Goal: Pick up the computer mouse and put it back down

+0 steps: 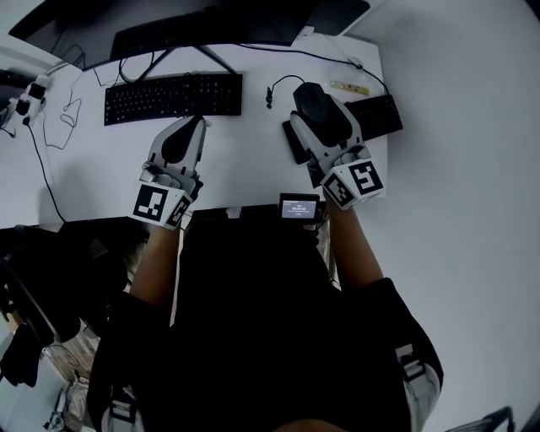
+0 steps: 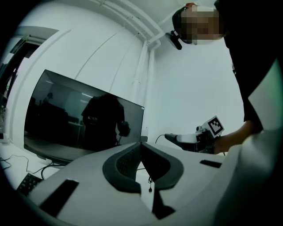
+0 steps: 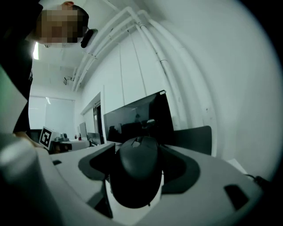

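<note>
The black computer mouse (image 1: 319, 105) sits between the jaws of my right gripper (image 1: 316, 97), above the black pad (image 1: 377, 116) at the desk's right side. In the right gripper view the mouse (image 3: 135, 170) fills the gap of the right gripper (image 3: 137, 145), which is tilted up toward the monitor and wall. The mouse cable (image 1: 283, 83) curls off to the left. My left gripper (image 1: 200, 121) rests over the white desk (image 1: 245, 160) just below the keyboard, its tips together around nothing. The left gripper (image 2: 141, 145) also points up, toward the monitor.
A black keyboard (image 1: 173, 97) lies at the desk's back left under a dark monitor (image 1: 211, 21). Cables (image 1: 51, 126) trail off the left side. A small device with a lit screen (image 1: 299, 207) sits at the desk's front edge. A pale strip (image 1: 348, 87) lies behind the pad.
</note>
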Motion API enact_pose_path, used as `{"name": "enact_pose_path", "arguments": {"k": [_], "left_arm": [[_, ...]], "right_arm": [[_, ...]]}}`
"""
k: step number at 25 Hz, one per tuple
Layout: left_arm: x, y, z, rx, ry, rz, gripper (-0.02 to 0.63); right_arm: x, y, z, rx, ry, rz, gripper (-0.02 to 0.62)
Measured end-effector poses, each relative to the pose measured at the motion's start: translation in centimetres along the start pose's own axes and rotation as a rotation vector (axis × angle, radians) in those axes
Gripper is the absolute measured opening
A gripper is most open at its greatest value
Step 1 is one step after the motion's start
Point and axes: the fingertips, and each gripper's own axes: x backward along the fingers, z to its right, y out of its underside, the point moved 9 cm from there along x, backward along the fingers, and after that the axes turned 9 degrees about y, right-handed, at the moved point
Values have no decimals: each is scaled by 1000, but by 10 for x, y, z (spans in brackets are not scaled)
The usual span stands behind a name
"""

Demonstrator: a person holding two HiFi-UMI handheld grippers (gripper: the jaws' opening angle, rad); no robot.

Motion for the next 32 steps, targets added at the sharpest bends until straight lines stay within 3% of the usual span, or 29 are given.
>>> {"name": "enact_pose_path", "arguments": {"k": [4,11,14,19,32], "left_arm": [[8,-27,1,-43,-30,46,-5],[37,-71,3,-117,-124,109,-3],[45,-85,6,-138,-166,110,-5],[50,-95,8,-161,-199,83,-5],[48,-91,14,-141,-142,60,-5]], "right_arm": [[14,-30,-2,15,-24,68,318],[52,-71,-10,97,13,213,316],[65,-80,-13,160,35,240,316],[72,-84,-9,169,63,252,316],[70,-73,3,157,83,234,316]]}}
